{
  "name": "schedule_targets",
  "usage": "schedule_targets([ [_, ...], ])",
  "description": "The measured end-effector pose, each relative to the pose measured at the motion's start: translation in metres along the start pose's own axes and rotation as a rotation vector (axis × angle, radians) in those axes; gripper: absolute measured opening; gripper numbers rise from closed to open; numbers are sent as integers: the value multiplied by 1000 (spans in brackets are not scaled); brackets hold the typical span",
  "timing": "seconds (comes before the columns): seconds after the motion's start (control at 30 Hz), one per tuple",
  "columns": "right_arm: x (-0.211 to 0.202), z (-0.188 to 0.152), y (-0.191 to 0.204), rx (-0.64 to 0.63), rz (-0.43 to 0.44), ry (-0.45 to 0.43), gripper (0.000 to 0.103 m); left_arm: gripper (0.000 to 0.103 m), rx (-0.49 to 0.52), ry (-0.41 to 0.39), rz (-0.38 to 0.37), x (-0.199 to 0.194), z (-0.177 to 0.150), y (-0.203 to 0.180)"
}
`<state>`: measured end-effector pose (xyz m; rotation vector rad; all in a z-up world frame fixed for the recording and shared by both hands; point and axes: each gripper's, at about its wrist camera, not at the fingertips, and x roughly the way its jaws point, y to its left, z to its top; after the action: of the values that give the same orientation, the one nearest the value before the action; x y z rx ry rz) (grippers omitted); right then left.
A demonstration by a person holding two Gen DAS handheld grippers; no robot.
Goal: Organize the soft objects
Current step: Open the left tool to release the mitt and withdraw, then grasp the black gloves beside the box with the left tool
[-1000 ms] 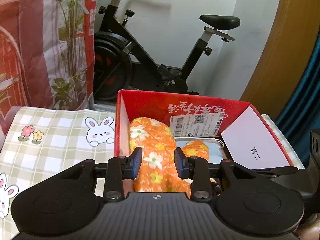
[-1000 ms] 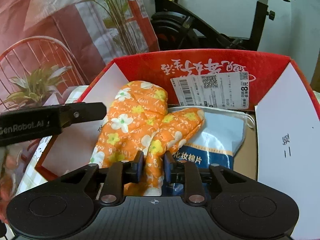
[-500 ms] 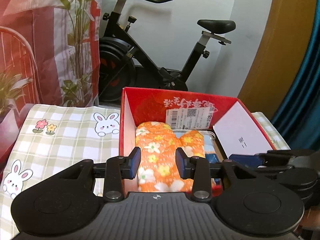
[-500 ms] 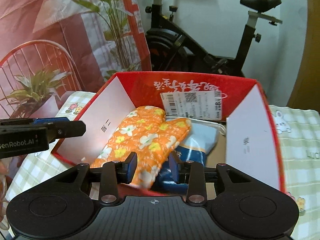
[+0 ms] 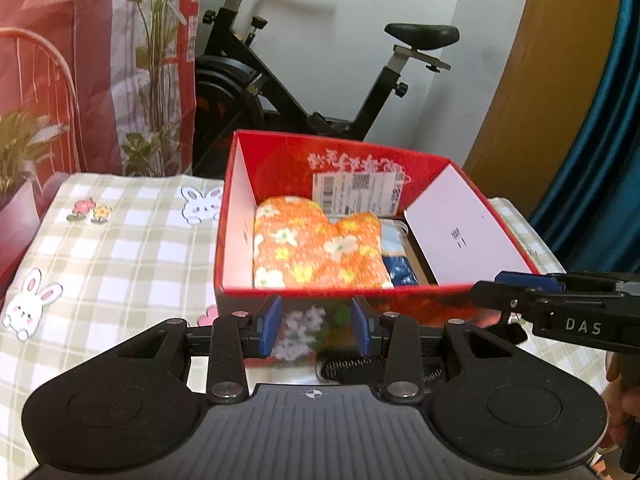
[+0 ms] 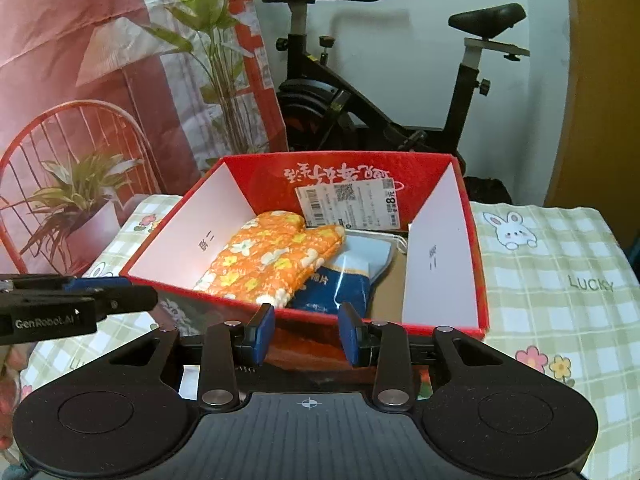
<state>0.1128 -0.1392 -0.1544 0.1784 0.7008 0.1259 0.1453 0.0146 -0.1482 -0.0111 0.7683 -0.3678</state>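
Left gripper (image 5: pixel 317 330): my blue pads are spread apart and hold nothing. It sits low in the middle of the left view, in front of the near wall of the box. It shows also at the left edge of the right view.

Right gripper (image 6: pixel 306 334): also spread, nothing between the pads. It is low in the middle of its own view, just before the near wall. In the left view it comes in from the right edge, at the near right corner of the box.

Box (image 5: pixel 456 208): red outside, white inner flaps, open on top. It stands on the cloth, in the centre of both views. A white label (image 6: pixel 349 203) is stuck on the far wall.

Mitt (image 6: pixel 266 262): orange with white and yellow flowers. It lies inside the box, on the left part of the floor, cuff toward me. It lies partly over the bag.

Bag (image 6: pixel 346 276): blue and white packet, inside the box, right of the mitt. Its left part is hidden under the mitt.

In the way: the near wall of the box stands between both grippers and the things inside.

Cloth (image 5: pixel 120 248): green check with rabbits and flowers, it covers the table.

Bike (image 6: pixel 384 92): black exercise bike behind the box, upper centre.

Backdrop (image 5: pixel 80 60): red printed sheet with plants and a chair, upper left in both views.
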Motion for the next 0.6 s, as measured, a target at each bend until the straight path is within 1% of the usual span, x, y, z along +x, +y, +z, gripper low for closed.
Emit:
schedule_targets([
  [0.33, 3, -32, -15, 15, -35, 29, 33, 40, -26, 61, -30, 19, -24, -1],
  [0.4, 6, -40, -17, 4, -49, 36, 34, 40, -32, 72, -38, 24, -27, -2],
  [0.47, 11, -48, -20, -5, -65, 41, 38, 40, -36, 83, -46, 29, -30, -3],
  [0.6, 21, -61, -26, 4, -77, 65, 39, 40, -42, 110, -64, 38, -36, -4],
])
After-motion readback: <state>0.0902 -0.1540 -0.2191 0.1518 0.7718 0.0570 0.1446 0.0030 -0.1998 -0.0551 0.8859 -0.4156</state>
